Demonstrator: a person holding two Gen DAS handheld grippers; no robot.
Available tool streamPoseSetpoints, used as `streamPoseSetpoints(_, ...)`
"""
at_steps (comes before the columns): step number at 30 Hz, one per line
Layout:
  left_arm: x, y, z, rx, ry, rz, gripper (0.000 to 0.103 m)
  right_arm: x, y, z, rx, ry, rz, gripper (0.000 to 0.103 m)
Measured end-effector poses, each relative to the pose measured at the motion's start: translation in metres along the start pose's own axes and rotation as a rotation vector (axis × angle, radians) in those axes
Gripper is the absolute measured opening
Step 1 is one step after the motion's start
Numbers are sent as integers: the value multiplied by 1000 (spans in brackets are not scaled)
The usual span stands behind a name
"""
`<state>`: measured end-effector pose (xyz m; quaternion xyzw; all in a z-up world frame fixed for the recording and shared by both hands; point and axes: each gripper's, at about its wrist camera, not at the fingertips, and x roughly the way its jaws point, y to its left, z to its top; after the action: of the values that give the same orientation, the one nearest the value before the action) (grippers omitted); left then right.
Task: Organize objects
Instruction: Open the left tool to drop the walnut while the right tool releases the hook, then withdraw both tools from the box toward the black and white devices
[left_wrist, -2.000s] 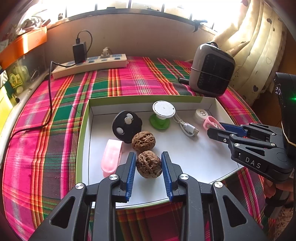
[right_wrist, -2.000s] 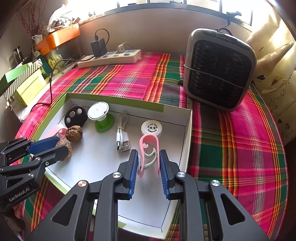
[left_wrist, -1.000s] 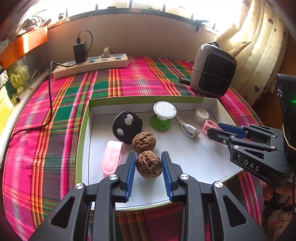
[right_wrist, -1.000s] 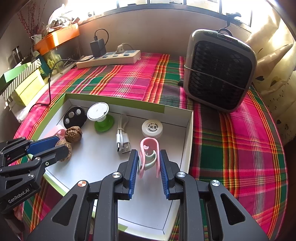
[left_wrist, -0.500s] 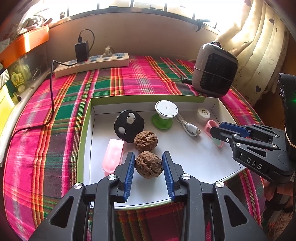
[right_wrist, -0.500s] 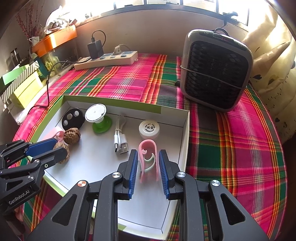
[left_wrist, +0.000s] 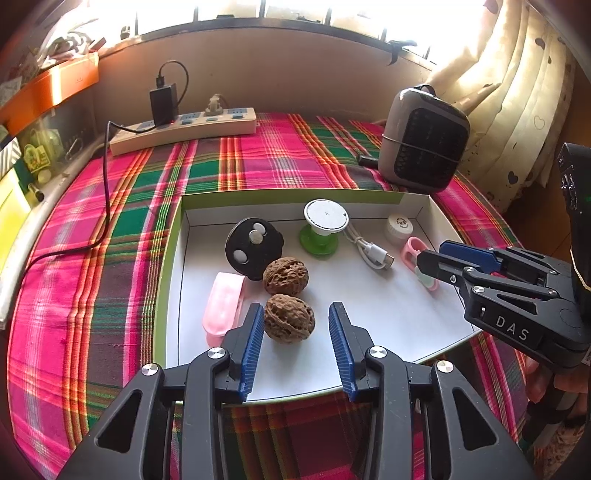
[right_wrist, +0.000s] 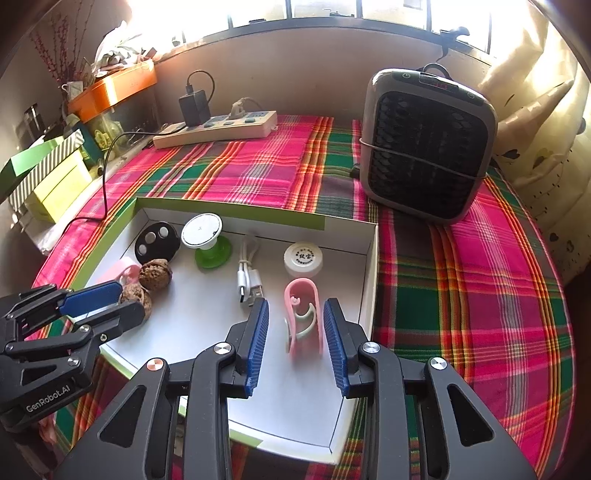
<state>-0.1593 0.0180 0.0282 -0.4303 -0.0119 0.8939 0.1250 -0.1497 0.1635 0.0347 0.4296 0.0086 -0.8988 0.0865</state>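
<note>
Both grippers have opened since a moment ago. The left gripper (left_wrist: 296, 336) stands wide around the near brown wrinkled walnut (left_wrist: 290, 318); the right gripper (right_wrist: 295, 339) stands wide around the pink plastic clip (right_wrist: 301, 317), inside the white cardboard tray (right_wrist: 364, 295).

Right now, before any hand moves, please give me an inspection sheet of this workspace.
Surface: plaid cloth covers the table.
Job's things: white box holds two walnuts, pink clip, white USB cable, white jar, green-based stand, black disc, pink case.
Clutter: small heater stands on the cloth beyond the box.
Grippers: left gripper open around the nearer walnut; right gripper open around the clip, fingers apart from it.
Cables: power strip with black charger; its cord trails left.
Surroundings: window, curtain, orange tray.
</note>
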Motion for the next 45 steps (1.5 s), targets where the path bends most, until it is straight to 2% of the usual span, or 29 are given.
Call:
streamPoseSetpoints(10,-13,0,-10,-11,-18,5,36,-13,4,-7,16,-24,4,33)
streamPoseSetpoints(20,-37,-1,-21,-7,-69,57,36,-31,14,-19,3,-59,9,34)
streamPoseSetpoints(24,-47,-5,-27,6,-87,84,36,-40,18,-24,-4,-76,8,38)
streamPoseSetpoints(28,-57,-8,-34,6,-100,76,37,-50,23,-30,-19,-95,4,38)
streamPoseSetpoints(34,-69,-14,-44,26,-125,110,37,-61,27,-43,-14,-108,18,38)
streamPoseSetpoints(37,-74,-22,-51,62,-151,152,37,-66,30,-50,-26,-117,10,38)
streamPoseSetpoints(39,-73,-24,-54,65,-139,129,37,-69,31,-55,-27,-123,7,38)
streamPoseSetpoints(42,-74,-29,-58,85,-139,146,38,-73,30,-62,-17,-125,18,38)
streamPoseSetpoints(45,-74,-32,-61,86,-133,130,38,-74,29,-69,-12,-123,18,39)
